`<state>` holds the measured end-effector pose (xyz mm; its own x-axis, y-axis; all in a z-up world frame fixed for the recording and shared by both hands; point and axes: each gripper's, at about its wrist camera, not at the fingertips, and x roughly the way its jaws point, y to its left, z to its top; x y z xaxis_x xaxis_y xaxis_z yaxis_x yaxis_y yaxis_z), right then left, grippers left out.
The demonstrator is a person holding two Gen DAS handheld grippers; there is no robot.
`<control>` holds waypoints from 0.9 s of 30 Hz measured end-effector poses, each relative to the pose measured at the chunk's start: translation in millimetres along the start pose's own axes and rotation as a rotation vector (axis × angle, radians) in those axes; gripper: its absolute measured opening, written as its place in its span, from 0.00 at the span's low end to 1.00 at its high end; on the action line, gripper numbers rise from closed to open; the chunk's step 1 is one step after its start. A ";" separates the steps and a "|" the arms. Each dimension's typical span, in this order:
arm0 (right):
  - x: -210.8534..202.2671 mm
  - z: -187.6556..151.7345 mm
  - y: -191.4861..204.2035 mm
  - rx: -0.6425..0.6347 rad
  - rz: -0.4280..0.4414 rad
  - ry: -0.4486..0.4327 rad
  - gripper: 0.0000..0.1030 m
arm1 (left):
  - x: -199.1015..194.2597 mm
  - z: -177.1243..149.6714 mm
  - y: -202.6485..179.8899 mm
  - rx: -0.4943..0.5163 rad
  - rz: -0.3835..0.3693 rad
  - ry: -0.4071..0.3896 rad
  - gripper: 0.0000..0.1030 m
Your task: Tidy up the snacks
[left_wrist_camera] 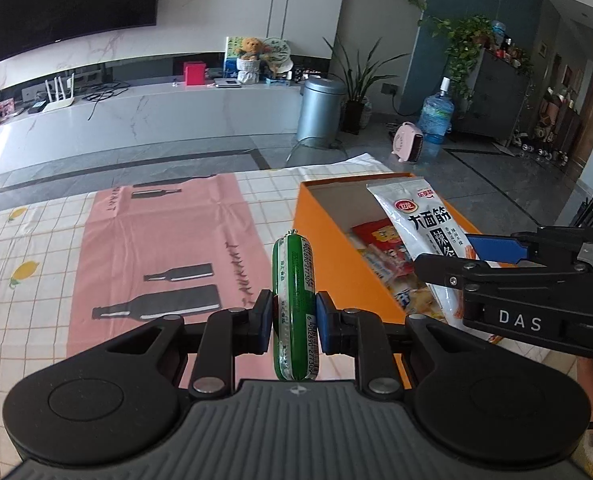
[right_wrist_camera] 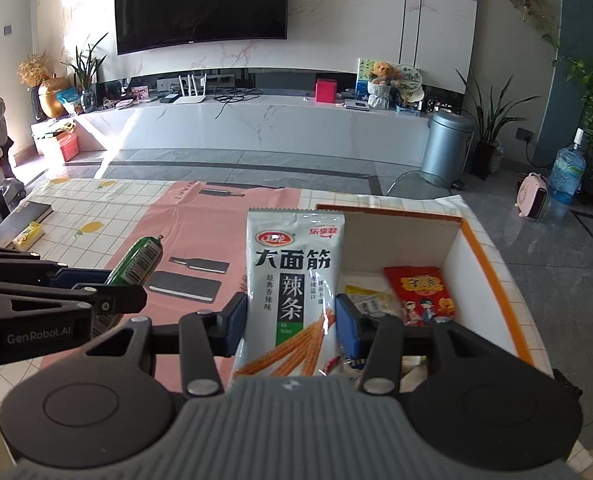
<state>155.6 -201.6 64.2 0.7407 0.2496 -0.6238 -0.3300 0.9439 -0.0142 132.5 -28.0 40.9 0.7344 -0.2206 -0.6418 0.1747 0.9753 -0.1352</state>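
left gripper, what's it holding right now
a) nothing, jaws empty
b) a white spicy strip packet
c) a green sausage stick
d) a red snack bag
c: in the left wrist view the left gripper has its blue pads pressed on either side of the green sausage stick, while the white packet sits in the right gripper.
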 end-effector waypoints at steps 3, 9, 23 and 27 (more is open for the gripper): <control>-5.8 2.1 -20.7 -0.001 -0.032 -0.005 0.43 | 7.2 8.5 -19.0 0.035 -0.035 -0.003 0.24; -2.9 -0.5 -55.1 -0.014 -0.098 0.018 0.43 | 33.4 22.1 -52.0 0.098 -0.106 0.016 0.24; 54.1 -6.0 -100.0 -0.033 -0.113 0.158 0.43 | 107.5 30.7 -85.6 0.211 -0.158 0.141 0.24; 75.2 -4.2 -104.1 -0.059 -0.121 0.196 0.43 | 128.1 33.7 -83.8 0.228 -0.155 0.178 0.23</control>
<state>243.2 -282.0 15.6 0.6513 0.0833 -0.7542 -0.2839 0.9485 -0.1403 234.0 -138.4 -4.6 0.5653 -0.3406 -0.7513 0.4325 0.8979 -0.0817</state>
